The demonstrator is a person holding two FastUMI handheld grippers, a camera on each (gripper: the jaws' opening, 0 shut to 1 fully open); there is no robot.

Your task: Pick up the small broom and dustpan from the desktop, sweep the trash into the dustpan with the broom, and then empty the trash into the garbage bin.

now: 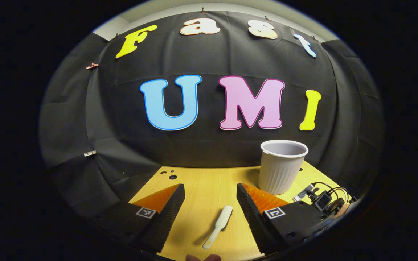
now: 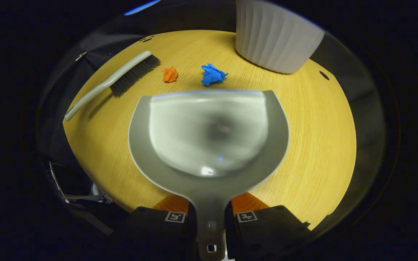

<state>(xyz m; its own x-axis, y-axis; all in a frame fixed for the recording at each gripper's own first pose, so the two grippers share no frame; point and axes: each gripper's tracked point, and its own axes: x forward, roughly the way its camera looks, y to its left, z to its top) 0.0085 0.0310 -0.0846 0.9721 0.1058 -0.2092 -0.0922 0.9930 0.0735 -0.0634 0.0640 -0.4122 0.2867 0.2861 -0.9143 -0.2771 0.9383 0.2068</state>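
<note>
Gripping the dustpan (image 2: 209, 134) by its handle, the right tool (image 2: 210, 217) has both fingers pressed against the handle's sides; the pan points away from the camera, its front lip level and close to the wooden surface (image 2: 318, 145). Whether the lip touches the wood cannot be told.

Just beyond the lip lie two pieces of crumpled trash: a blue paper wad (image 2: 212, 74) and an orange paper wad (image 2: 170, 74), side by side but apart, the blue one nearer the pan's centre line. Neither is in the pan.

The small broom (image 2: 114, 81) lies flat on the surface to the left of the wads in the right gripper view, dark bristles toward the orange wad, pale handle running back toward the surface's near-left edge. In the left gripper view the broom's handle (image 1: 219, 224) lies on the wood between the fingers.

Left tool (image 1: 210, 203): fingers spread wide, holding nothing, on either side of the broom handle without touching it.

The garbage bin (image 1: 281, 166), a white ribbed cup-shaped container, stands upright on the far right part of the surface, beyond the dustpan. Some cables and a small device (image 1: 325, 199) show at the right edge in the left gripper view.
</note>
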